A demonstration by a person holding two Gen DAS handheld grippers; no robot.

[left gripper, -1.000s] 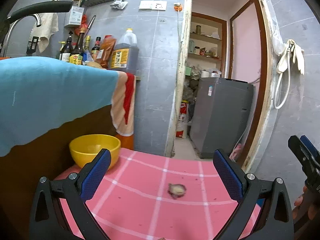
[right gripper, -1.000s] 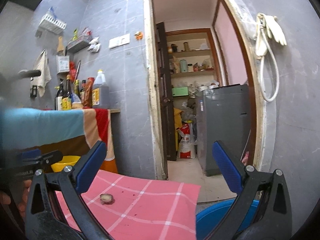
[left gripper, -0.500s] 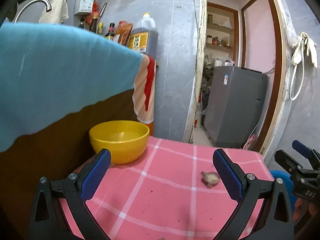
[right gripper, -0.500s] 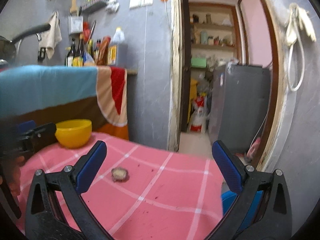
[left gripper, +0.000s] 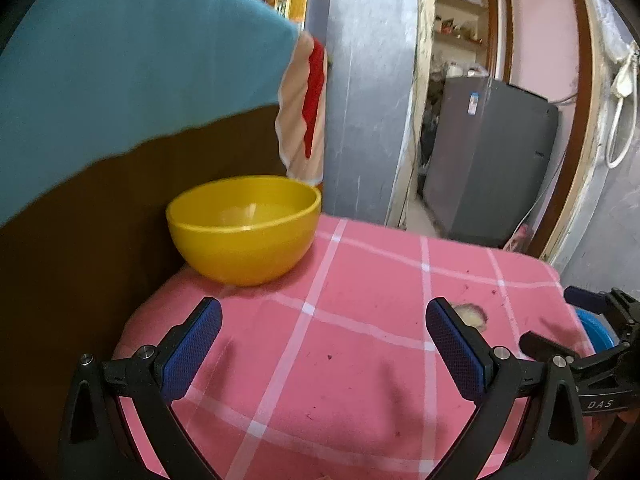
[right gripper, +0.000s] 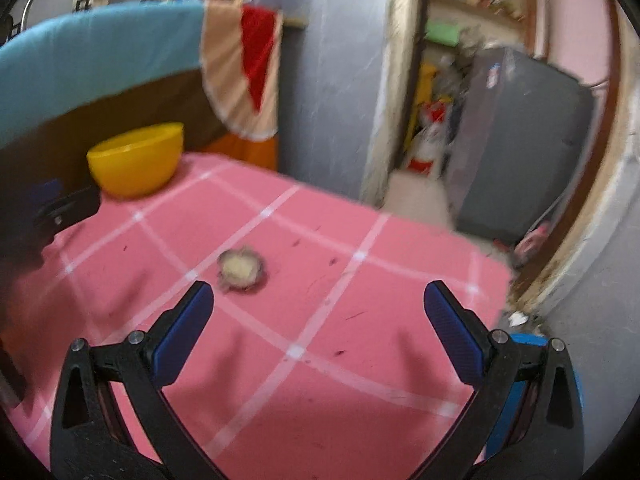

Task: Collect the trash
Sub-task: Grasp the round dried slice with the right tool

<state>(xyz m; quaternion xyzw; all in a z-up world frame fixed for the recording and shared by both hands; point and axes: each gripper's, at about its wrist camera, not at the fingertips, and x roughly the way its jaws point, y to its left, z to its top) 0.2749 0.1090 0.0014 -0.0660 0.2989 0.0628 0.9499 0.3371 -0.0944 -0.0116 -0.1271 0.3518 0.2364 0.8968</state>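
A small round piece of food scrap (right gripper: 241, 270) lies on the pink checked tablecloth (right gripper: 360, 340). In the left wrist view the scrap (left gripper: 472, 314) shows just past the right fingertip. A yellow bowl (left gripper: 244, 228) stands at the table's far left corner; it also shows in the right wrist view (right gripper: 136, 160). My left gripper (left gripper: 320, 344) is open and empty, low over the cloth in front of the bowl. My right gripper (right gripper: 320, 328) is open and empty, low over the cloth with the scrap just beyond its left fingertip.
A blue bin (right gripper: 520, 392) sits below the table's right edge. A counter draped in a blue and red cloth (left gripper: 132, 48) rises behind the bowl. A doorway with a grey appliance (left gripper: 488, 160) lies beyond the table. The right gripper shows at the right edge of the left wrist view (left gripper: 592, 336).
Both grippers have dropped and tilted down toward the table. The bowl and the scrap now look larger and closer. Both stay open.
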